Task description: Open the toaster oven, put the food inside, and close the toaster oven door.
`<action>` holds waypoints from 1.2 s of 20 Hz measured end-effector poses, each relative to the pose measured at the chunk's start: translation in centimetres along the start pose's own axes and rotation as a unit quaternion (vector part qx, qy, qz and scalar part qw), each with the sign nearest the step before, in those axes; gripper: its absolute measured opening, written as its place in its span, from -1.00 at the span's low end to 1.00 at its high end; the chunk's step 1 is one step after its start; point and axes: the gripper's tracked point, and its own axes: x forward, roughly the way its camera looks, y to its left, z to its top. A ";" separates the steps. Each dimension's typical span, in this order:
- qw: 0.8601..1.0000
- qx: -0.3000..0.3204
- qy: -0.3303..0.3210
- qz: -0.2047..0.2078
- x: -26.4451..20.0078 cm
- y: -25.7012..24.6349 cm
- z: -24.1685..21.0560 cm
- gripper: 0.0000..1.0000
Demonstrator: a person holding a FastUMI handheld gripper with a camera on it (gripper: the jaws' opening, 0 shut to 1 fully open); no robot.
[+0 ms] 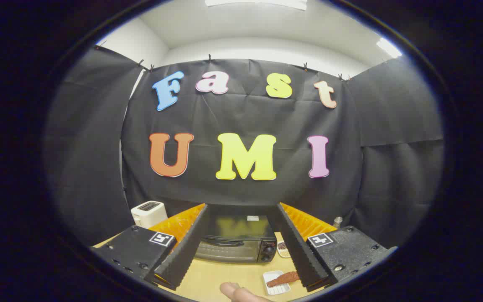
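Note:
A black toaster oven (235,239) stands on the wooden table (216,274) beyond my fingers, seen in the gap between them. Its glass door is closed, with the handle along the door's top and knobs on its right side. A reddish-brown piece of food (283,278) lies on a small white tray (276,283) on the table, close to my right finger. My gripper (241,279) is open, its fingers (183,251) spread wide with nothing between them, held above the table in front of the oven.
A white toaster (149,213) stands at the back left. A small dish (283,248) with brownish contents sits to the right of the oven. A person's fingertip (235,290) shows at the near table edge. A small bottle (338,221) stands at the back right.

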 end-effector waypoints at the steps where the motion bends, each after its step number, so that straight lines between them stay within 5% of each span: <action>1: 1.000 0.000 0.001 0.003 -0.1 0.2 0.3 1.00; 12: 0.999 -0.002 -0.006 0.032 0.7 3.3 1.5 1.00; 17: 0.999 0.017 0.023 0.032 5.7 4.0 -2.0 1.00; 24: 0.993 -0.008 0.112 0.019 15.8 6.0 -13.5 1.00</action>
